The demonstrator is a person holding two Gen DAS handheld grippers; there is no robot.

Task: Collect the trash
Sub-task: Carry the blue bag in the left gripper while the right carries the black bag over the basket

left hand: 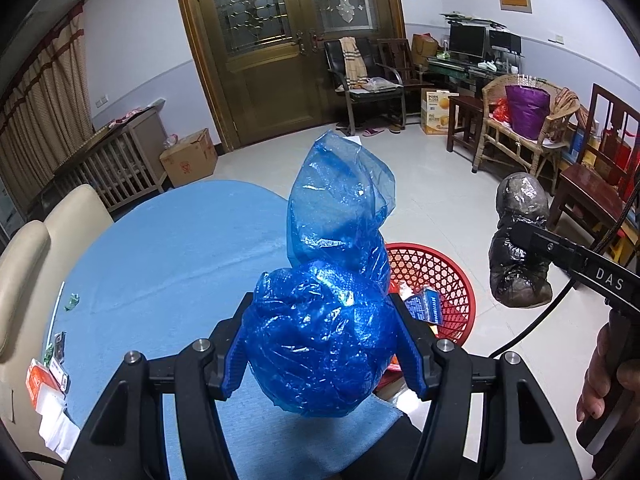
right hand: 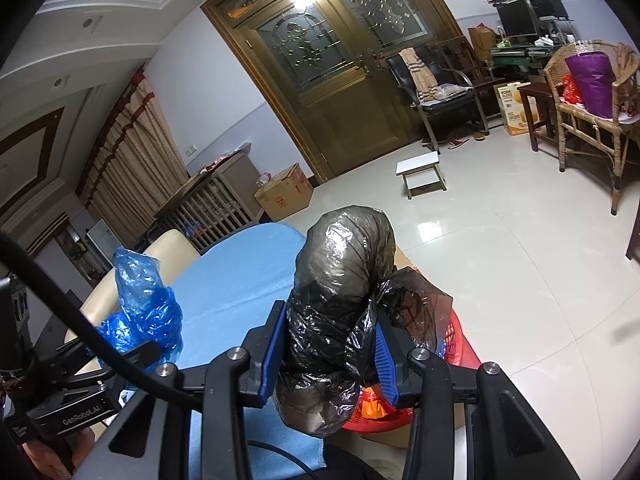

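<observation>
My left gripper (left hand: pixel 322 344) is shut on a crumpled blue plastic bag (left hand: pixel 324 320), held above the near edge of the blue-covered table (left hand: pixel 168 256). My right gripper (right hand: pixel 330 356) is shut on a crumpled black plastic bag (right hand: pixel 340 300), held in the air above a red mesh basket (right hand: pixel 460 344). The basket (left hand: pixel 440 276) stands on the floor right of the table and holds a blue carton and other scraps. The black bag (left hand: pixel 520 248) and the blue bag (right hand: pixel 140 304) each show in the other wrist view.
Small wrappers and paper scraps (left hand: pixel 52 376) lie at the table's left edge, beside a cream chair (left hand: pixel 48 240). A cardboard box (left hand: pixel 190 156), wooden doors (left hand: pixel 280 48), chairs (left hand: pixel 520 128) and a small white stool (right hand: pixel 420 172) stand around the tiled floor.
</observation>
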